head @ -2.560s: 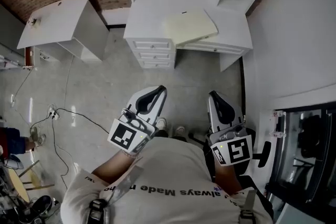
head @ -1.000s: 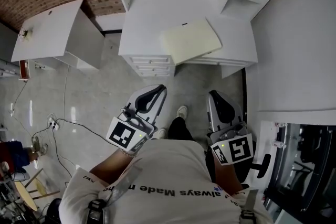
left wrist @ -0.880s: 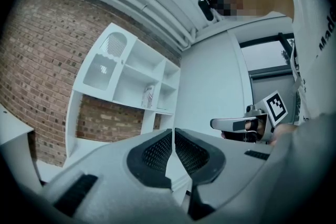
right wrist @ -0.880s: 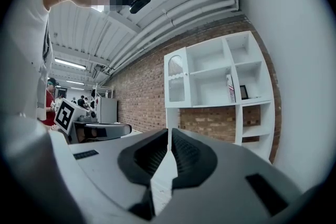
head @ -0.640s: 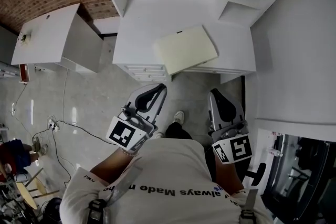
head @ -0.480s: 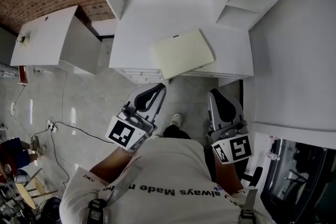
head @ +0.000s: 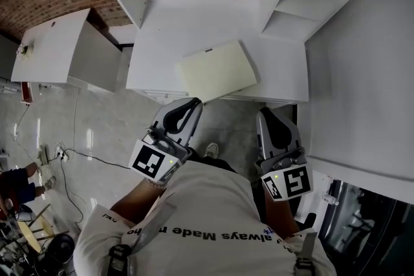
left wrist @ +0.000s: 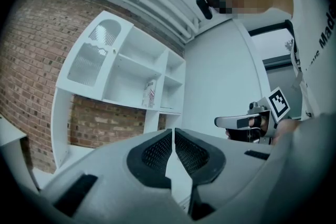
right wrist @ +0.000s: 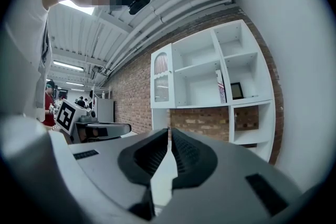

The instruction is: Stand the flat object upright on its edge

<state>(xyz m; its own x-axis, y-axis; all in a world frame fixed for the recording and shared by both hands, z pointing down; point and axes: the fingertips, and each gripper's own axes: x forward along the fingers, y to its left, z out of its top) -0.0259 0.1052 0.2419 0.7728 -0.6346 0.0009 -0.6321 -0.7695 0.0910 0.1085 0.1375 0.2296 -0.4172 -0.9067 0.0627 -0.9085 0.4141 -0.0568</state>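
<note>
- The flat object [head: 217, 71], a cream panel, lies face-down-flat on the white desk [head: 174, 22], at its near edge (not on its edge).
- The left gripper [head: 191, 104]: jaws pressed together, nothing between them; near the desk front.
- The right gripper [head: 266, 116]: jaws likewise together, empty; apart from the panel.

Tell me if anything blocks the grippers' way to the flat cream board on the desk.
Nothing visible does. The flat cream board lies alone on the white desk. Nothing stands between it and the left gripper or the right gripper, both shut and empty.
</note>
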